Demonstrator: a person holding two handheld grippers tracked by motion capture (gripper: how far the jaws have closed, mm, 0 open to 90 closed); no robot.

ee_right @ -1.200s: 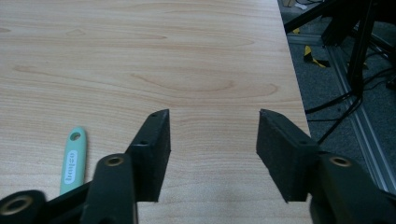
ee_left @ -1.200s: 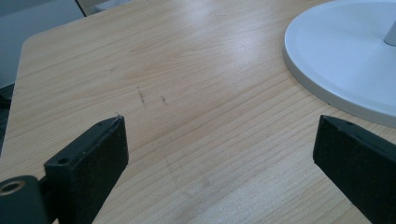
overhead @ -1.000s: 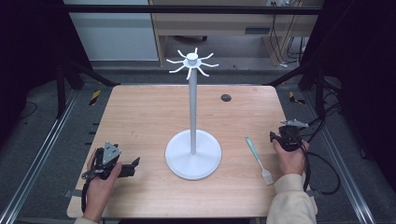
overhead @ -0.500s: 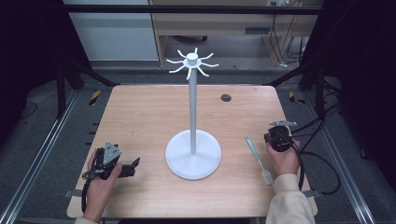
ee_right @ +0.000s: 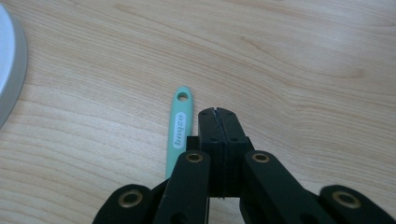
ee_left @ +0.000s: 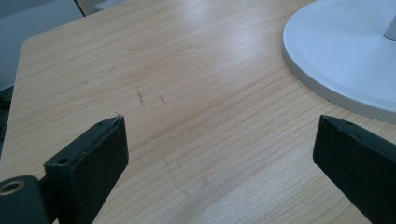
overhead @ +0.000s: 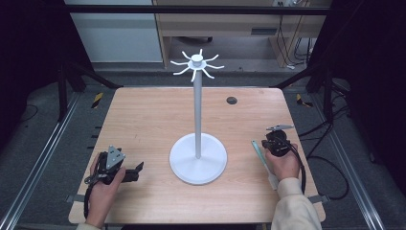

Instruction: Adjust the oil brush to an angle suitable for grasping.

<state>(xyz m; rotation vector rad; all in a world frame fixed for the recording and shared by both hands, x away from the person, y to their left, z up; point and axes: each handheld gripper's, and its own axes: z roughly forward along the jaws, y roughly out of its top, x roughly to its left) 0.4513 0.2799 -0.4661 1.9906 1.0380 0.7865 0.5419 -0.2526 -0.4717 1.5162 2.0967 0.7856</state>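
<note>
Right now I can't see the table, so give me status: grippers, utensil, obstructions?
Left gripper open, empty. Right gripper shut, empty, beside mint utensil flat on table. White stand mid-table.

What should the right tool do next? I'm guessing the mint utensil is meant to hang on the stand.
Probably open the right tool and shift it sideways over the mint handle. Its jaws are shut on nothing, beside the handle, which lies flat on the table. The stand hooks look bare.
</note>
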